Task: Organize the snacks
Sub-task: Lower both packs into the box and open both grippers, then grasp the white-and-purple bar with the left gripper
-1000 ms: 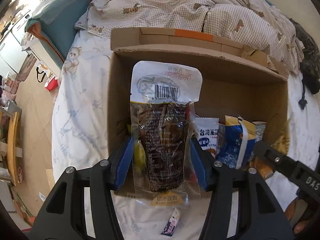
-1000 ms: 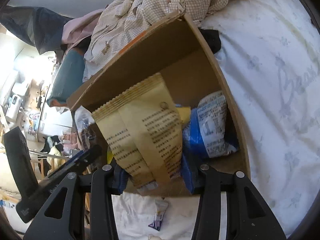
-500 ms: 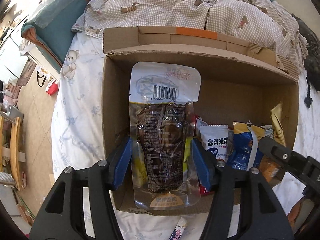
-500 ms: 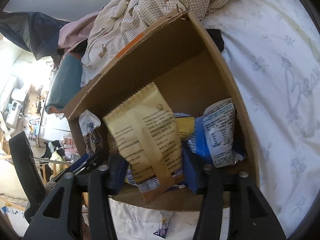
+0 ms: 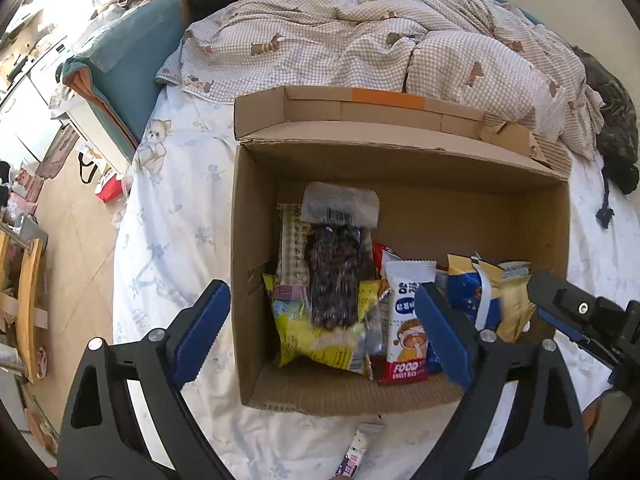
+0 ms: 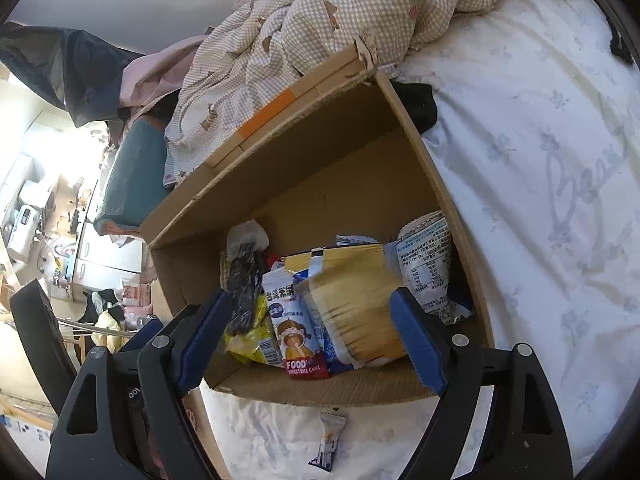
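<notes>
Left gripper (image 5: 322, 330): fingers spread wide, holding nothing, above the near-left part of the cardboard box (image 5: 400, 164).
Right gripper (image 6: 310, 334): fingers spread wide, empty, over the box's near edge.
Dark snack pouch (image 5: 334, 270): clear pack, white barcoded top, dark contents; lies in the box on a yellow packet (image 5: 316, 338).
Tan snack bag (image 6: 356, 300): blurred, lying among packets at the box's right side.
Rice cake packet (image 5: 408, 324): white and red, between both.
Small sachet (image 6: 330, 436): on the bedsheet (image 6: 540, 160), outside the box.
</notes>
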{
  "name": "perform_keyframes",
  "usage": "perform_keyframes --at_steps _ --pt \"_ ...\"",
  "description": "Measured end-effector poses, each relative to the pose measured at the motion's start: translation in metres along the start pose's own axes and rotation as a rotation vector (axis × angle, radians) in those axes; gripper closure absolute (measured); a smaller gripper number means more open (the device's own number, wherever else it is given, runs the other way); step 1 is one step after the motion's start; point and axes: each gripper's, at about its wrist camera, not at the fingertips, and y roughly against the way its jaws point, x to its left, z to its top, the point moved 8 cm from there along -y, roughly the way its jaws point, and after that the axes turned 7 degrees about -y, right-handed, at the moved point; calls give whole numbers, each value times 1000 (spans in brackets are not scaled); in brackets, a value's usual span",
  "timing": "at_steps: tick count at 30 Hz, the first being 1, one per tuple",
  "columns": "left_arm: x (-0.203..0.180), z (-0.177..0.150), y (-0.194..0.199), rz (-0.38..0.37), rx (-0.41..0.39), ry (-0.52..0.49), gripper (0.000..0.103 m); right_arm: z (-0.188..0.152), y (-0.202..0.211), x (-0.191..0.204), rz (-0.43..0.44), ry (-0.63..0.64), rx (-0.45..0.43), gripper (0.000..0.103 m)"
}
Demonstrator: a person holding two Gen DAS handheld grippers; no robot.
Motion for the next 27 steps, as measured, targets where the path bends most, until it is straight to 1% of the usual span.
perform_keyframes --at_steps 5,10,12,16,19,24,27 --pt "1 -8 15 -1 -19 -12 12 -2 12 7 -12 27 -15 19" --pt "10 -20 31 -3 -37 -2 12 -11 21 10 -20 53 -16 19" --pt "15 -26 37 -13 -46 5 12 -19 26 11 -15 65 -12 19" --pt "27 -45 46 -13 -54 21 12 -38 32 6 -48 91 -3 19" --pt "35 -59 49 -15 -50 38 12 -53 34 2 -55 90 18 19" --pt "44 -85 53 -25 -44 57 12 -76 43 0 -78 127 17 19" --pt "46 -100 54 -27 -50 52 12 -90 46 -8 -102 137 23 19"
